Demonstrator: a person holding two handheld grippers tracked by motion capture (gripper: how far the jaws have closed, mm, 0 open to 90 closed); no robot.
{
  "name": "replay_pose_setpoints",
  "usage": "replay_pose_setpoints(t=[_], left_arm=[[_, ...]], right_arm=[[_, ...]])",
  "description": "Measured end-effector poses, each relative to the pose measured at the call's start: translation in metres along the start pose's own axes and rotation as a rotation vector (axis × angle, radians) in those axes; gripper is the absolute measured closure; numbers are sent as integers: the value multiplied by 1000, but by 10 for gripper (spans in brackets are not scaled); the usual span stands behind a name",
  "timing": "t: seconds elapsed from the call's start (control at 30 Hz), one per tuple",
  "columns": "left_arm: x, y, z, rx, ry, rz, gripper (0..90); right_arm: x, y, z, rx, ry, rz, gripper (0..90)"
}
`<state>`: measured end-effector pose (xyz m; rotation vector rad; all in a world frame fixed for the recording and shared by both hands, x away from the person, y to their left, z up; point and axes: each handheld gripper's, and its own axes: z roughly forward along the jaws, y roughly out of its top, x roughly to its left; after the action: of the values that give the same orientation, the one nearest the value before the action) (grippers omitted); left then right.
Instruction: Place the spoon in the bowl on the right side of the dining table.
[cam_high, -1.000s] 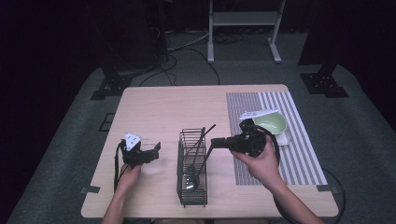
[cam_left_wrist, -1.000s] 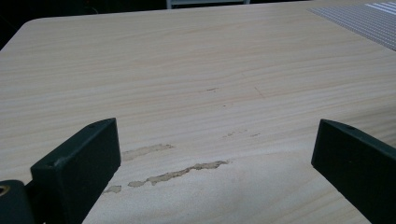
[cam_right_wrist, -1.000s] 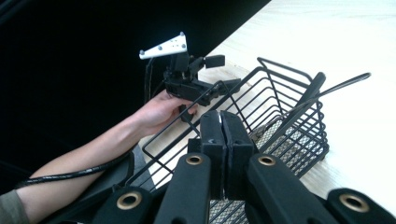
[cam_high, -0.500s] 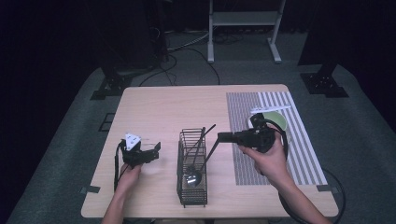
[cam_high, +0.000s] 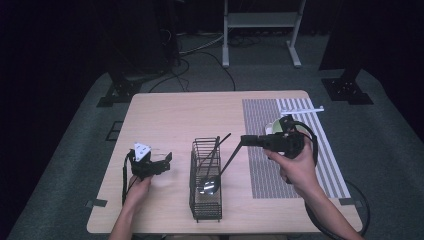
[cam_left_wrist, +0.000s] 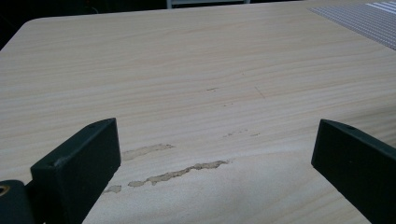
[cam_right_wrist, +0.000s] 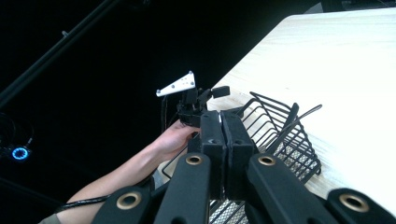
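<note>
So my right gripper (cam_high: 246, 140) had slid further right and up off the wire basket (cam_high: 205, 186), jaws clamped on a ladle's (cam_high: 210, 186) handle, its bowl down in the basket mid-desk (cam_high: 170, 115). Left gripper (cam_high: 162, 162) hadn't budged, jaws wide over bare wood.

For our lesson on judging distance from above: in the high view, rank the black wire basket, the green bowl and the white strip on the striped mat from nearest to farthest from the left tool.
1. Black wire basket: table middle, just right of the left tool.
2. Green bowl: on the striped mat, behind the right tool.
3. White strip: mat's far edge, farthest.
</note>
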<state>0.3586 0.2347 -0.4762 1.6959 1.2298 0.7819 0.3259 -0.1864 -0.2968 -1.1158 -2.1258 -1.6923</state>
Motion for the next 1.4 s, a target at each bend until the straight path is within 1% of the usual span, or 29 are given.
replay_pose_setpoints(t=[0.1, 0.2, 0.3, 0.47, 0.63, 0.73, 0.83, 0.87, 1.03, 1.07, 1.1, 1.17, 1.2, 1.23, 1.27, 1.37, 1.4], left_arm=[[0, 0, 0, 0, 0, -1, 4], [0, 0, 0, 1, 1, 0, 3], [0, 0, 0, 1, 1, -1, 3], [0, 0, 0, 0, 1, 1, 3], [0, 0, 0, 1, 1, 1, 4], [0, 0, 0, 1, 1, 1, 4], [0, 0, 0, 2, 2, 1, 4], [0, 0, 0, 2, 2, 0, 4], [0, 0, 0, 2, 2, 1, 4], [0, 0, 0, 2, 2, 1, 3], [0, 0, 0, 2, 2, 1, 3], [0, 0, 0, 2, 2, 1, 4], [0, 0, 0, 3, 2, 1, 3], [0, 0, 0, 3, 2, 1, 4], [0, 0, 0, 3, 3, 2, 3], [0, 0, 0, 3, 2, 1, 4], [0, 0, 0, 3, 3, 2, 4]], right_arm=[[-2, 1, -4, -9, 6, 8, 886], [-6, 2, -13, -30, 12, 33, 886], [-8, 2, -18, -39, 13, 43, 886], [-12, 2, -30, -58, 14, 55, 886], [-14, 2, -36, -64, 11, 55, 886], [-16, 0, -43, -70, 6, 67, 886], [-18, -1, -46, -73, 4, 71, 886], [-20, -2, -49, -71, -6, 71, 886], [-26, -5, -54, -76, -23, 79, 886], [-29, -7, -57, -77, -31, 89, 886], [-29, -7, -57, -77, -31, 89, 886], [-33, -10, -60, -77, -41, 98, 885], [-37, -13, -63, -77, -50, 107, 885], [-37, -13, -63, -77, -50, 107, 885], [-41, -15, -65, -77, -61, 113, 886], [-45, -18, -68, -78, -73, 120, 885], [-49, -21, -71, -82, -89, 123, 885]])
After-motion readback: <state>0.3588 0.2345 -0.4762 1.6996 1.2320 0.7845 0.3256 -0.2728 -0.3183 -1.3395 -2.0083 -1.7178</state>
